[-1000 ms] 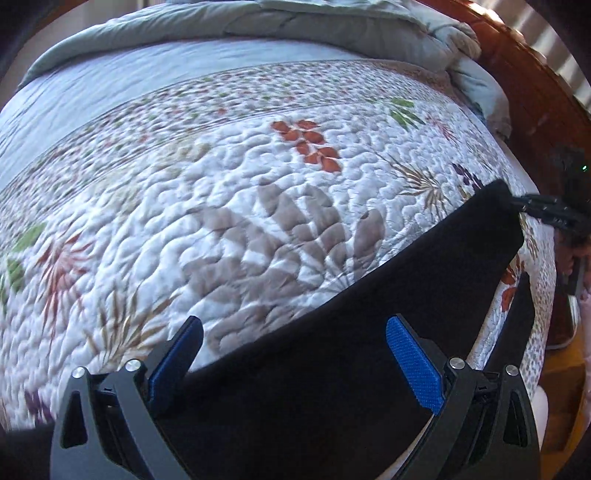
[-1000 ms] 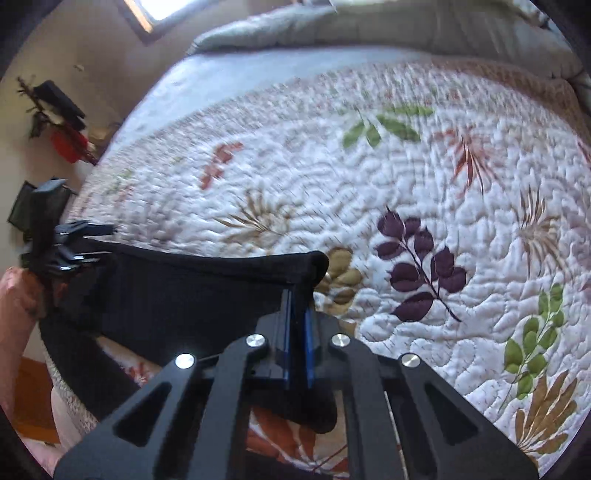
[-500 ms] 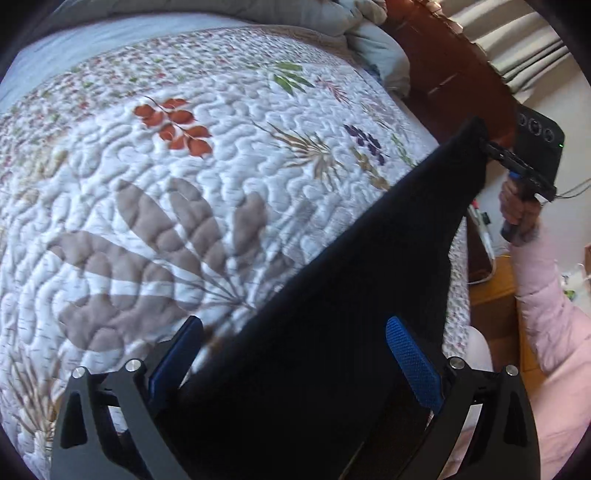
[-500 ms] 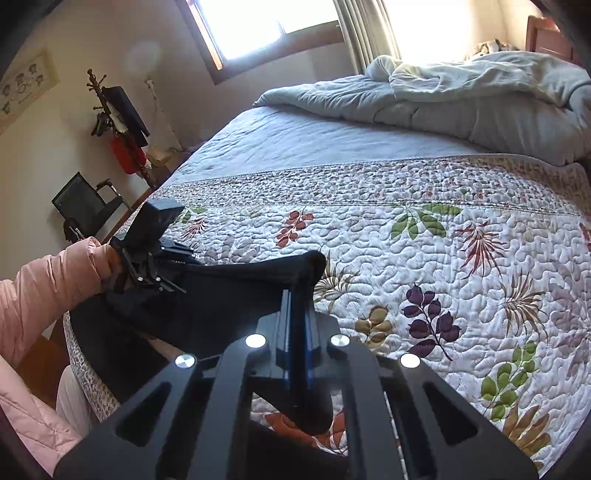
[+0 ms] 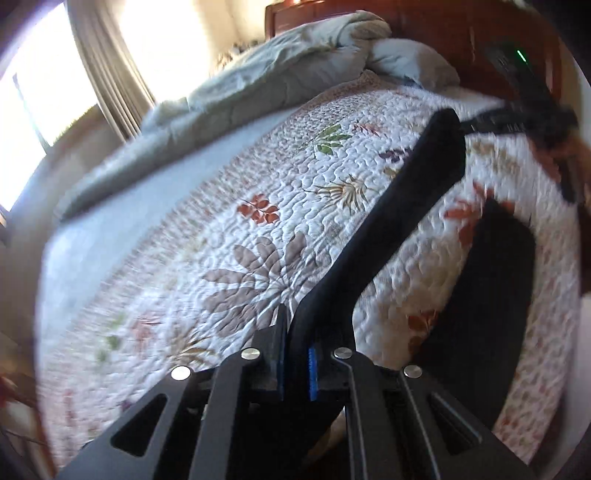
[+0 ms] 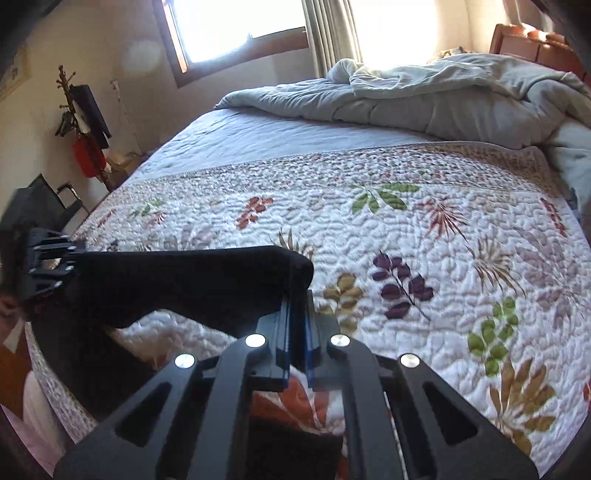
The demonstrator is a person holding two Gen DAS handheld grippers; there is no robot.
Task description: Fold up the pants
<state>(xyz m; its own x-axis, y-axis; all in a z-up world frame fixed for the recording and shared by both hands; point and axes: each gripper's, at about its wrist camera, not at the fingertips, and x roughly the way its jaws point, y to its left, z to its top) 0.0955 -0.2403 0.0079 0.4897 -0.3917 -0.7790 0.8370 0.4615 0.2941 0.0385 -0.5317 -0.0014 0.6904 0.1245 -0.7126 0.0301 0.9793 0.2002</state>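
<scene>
Quilted white bedspread [image 5: 229, 236] printed with leaves fills my left wrist view; a rumpled grey duvet [image 5: 258, 74] lies at the far end against a dark wooden headboard [image 5: 461, 33], and a curtained window [image 5: 48, 74] glows at far left. My left gripper [image 5: 295, 363] is clamped tight on the black pants [image 5: 399, 206], whose gripped edge runs as a taut band from near centre away to the far right. There my right gripper [image 5: 480, 123], blurred, pinches the other end. More black cloth hangs at the near right.

From my right wrist view, the same bedspread [image 6: 406, 236] spreads ahead, duvet [image 6: 424, 99] far, window [image 6: 236, 26] beyond, a coat stand [image 6: 79, 122] by the left wall. My right gripper [image 6: 296, 343] is closed on the pants [image 6: 184, 280]; the band stretches level to the left, above the quilt, ending at my left gripper [image 6: 51, 266].
</scene>
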